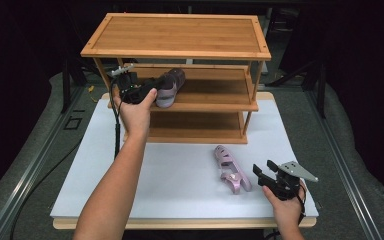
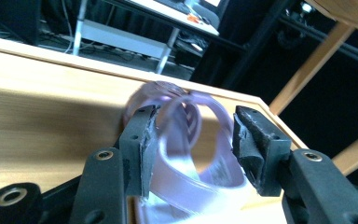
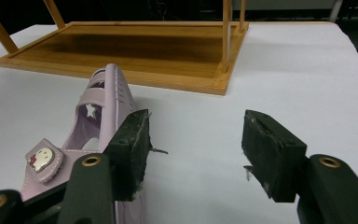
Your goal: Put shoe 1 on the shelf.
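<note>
Landmark: three-tier bamboo shoe rack (image 1: 176, 34) standing at the far side of the white worktop (image 1: 180, 190).

Nearest the person, well in front of the rack: right gripper (image 1: 263, 172) hovers low over the worktop, fingers (image 3: 129, 149) spread wide with nothing between them. Just beside it, on its left, the second lilac child's sandal with cut-outs and a small cartoon badge on the strap (image 1: 231, 169) lies on its side on the worktop, in front of the rack's right half. Not yet picked up; from the right gripper view it sits off the left finger rather than in the gap.

Farther in, at the rack's middle shelf, left end: first lilac sandal (image 1: 170, 87) rests on the shelf board. Left gripper (image 2: 193, 144) is at it, fingers (image 2: 256, 149) wide apart. The heel strap loop sits in the gap; the right pad stands clear of it, and whether the left pad touches it is hard to tell through the blur. Reads as released, not gripped.

Status, as I judge it: about half done. One sandal shelved, one to go. Left: back the left gripper out of the shelf without dragging the strap, then grab the worktop sandal and put it on the middle shelf next to its mate.
</note>
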The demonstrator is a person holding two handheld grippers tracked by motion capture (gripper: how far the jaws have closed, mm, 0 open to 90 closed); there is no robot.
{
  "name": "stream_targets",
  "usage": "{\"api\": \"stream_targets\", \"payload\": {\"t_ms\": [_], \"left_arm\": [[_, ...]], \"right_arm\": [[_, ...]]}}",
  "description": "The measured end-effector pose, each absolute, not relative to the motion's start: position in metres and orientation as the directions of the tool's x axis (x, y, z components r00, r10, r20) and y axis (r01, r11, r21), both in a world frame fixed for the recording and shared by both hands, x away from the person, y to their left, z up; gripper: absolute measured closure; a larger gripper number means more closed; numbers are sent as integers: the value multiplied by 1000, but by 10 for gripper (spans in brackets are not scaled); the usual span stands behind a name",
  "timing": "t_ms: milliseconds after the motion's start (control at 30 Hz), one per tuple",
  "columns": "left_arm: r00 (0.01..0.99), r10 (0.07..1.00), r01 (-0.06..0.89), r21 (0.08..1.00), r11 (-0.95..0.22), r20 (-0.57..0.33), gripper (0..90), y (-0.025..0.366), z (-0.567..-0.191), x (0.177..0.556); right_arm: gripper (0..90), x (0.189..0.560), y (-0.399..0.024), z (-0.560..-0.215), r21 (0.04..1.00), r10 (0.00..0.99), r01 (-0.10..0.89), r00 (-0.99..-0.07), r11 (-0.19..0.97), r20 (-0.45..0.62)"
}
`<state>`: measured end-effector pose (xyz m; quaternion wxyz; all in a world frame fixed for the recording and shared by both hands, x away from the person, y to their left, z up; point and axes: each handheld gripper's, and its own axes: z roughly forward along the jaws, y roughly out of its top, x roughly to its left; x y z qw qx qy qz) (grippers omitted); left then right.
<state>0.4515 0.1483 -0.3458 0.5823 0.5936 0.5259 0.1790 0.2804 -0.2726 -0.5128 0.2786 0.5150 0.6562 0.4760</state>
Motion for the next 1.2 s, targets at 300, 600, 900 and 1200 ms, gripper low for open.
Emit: {"api": "stream_targets", "payload": {"t_ms": [300,600,900,1200], "left_arm": [[450,822,390,905,172,-350,492,160,-350,418],[472,819,400,907,132,-327,517,191,-376,388],[468,839,423,904,63,-277,516,212,-414,356],[495,829,433,901,24,-260,507,225,-441,337]], "right_arm": [[414,279,-269,-512,918,943,396,-317,32,103],[421,271,-259,-498,925,948,356,-319,132,-13],[487,259,-240,-483,921,936,343,-348,183,-57],[523,261,-226,-488,895,903,351,-413,276,-117]]}}
